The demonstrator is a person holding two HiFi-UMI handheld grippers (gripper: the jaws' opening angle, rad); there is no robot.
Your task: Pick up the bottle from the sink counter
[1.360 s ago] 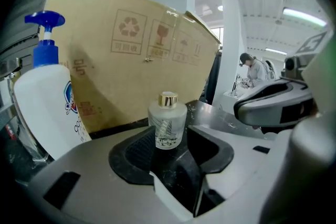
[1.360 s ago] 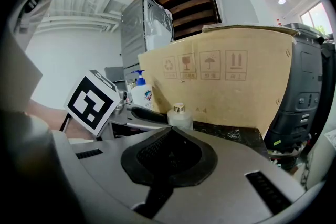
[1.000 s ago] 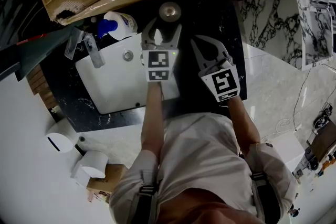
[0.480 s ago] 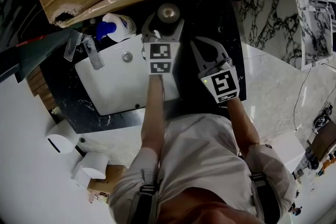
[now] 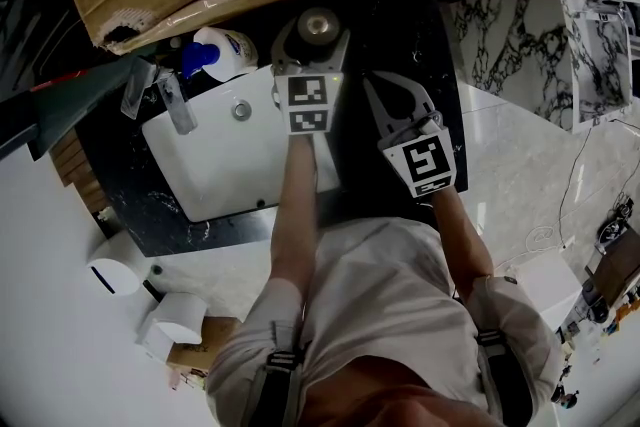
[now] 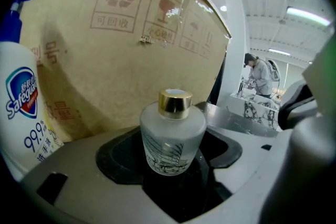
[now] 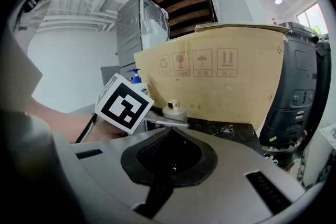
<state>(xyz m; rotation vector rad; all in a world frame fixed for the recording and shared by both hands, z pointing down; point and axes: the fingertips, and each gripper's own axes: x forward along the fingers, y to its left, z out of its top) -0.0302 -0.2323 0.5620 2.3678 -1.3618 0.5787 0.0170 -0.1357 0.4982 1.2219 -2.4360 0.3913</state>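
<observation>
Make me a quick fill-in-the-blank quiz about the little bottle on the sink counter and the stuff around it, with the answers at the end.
1. The frosted bottle has a ___ cap.
2. It stands upright on the ___ speckled counter.
3. The soap dispenser beside the white sink has a ___ pump.
4. Behind the bottle stands a ___ box printed with a recycling symbol.

Missing words: gold; black; blue; cardboard.
</observation>
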